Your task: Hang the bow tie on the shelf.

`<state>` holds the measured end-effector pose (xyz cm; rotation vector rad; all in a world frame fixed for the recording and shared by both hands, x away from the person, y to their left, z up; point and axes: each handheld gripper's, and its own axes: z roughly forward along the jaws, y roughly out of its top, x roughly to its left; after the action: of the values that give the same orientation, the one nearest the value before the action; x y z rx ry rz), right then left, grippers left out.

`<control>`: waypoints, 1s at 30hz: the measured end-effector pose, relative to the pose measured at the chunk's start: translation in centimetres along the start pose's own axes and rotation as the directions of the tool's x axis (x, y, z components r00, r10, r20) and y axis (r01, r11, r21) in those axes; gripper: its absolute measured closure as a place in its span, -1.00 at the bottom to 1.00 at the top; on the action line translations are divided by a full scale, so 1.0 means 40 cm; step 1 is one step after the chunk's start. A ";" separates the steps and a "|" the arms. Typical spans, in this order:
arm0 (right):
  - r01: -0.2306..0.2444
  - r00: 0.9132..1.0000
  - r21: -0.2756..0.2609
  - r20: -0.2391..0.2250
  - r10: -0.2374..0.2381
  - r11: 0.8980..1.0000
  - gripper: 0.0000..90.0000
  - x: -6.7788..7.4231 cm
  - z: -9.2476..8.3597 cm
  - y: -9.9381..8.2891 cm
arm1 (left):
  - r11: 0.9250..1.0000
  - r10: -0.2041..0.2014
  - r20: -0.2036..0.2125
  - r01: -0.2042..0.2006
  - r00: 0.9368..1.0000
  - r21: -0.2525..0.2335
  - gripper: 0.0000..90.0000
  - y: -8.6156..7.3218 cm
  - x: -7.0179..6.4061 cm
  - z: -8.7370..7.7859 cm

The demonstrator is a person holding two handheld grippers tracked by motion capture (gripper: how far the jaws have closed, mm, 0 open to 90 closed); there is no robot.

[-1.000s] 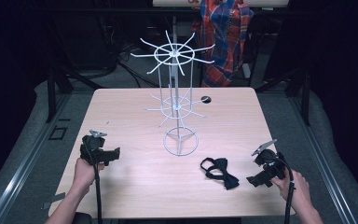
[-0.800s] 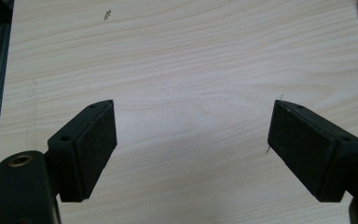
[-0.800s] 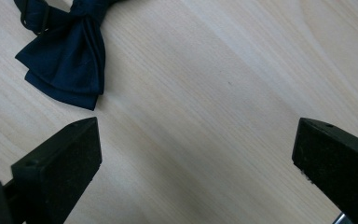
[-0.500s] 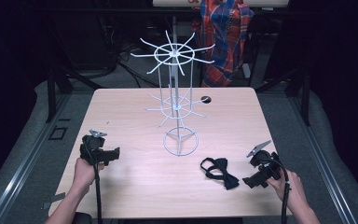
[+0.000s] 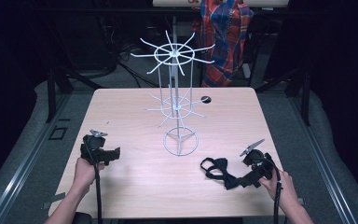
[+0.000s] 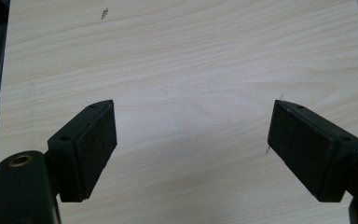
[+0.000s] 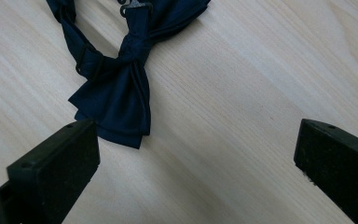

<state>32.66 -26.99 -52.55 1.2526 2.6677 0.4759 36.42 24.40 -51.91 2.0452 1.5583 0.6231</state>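
Two grippers are at work over the pale wooden table point(image 5: 135, 186), and both have their jaws spread wide with nothing between them. The left gripper point(image 6: 192, 140) hangs over bare wood near the table's left edge, well apart from everything else. The right gripper point(image 7: 198, 154) hovers just beside the dark navy bow tie point(image 7: 121, 88), which lies flat near the front right of the table, in front of and to the right of the white wire stand point(image 5: 177, 100). Its nearer wing sits close to the gripper's left-hand jaw, not yet between the two. The tie looks like thin folded fabric with a strap and a small clasp, so it should be light, soft and floppy, and likely to droop and swing once lifted. The firmest hold is probably the central knot point(image 7: 135, 46), where the cloth is bunched; pinching a wing alone might let it slide or unfold.
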 end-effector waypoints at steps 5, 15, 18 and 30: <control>-0.029 0.999 -0.005 -0.019 0.029 1.000 -1.00 0.006 0.004 0.009 | 1.000 -0.001 -0.001 0.001 1.000 -0.003 -0.65 0.000 0.001 -0.001; -0.022 1.000 -0.017 -0.017 0.022 1.000 -1.00 0.044 0.014 0.041 | 1.000 0.000 -0.004 0.000 1.000 -0.001 -0.65 0.001 -0.001 0.001; -0.013 1.000 -0.001 -0.016 0.013 1.000 -1.00 0.060 0.023 0.052 | 1.000 0.003 -0.005 -0.003 1.000 0.003 -0.65 0.001 0.000 0.002; -0.061 0.995 -0.012 -0.076 0.059 0.998 -0.39 0.080 0.034 0.067 | 1.000 0.002 -0.006 -0.002 1.000 0.003 -0.65 0.001 0.000 0.004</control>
<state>32.92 -22.61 -52.91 1.3400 2.6895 0.5611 36.56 24.35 -52.00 2.0495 1.5619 0.6281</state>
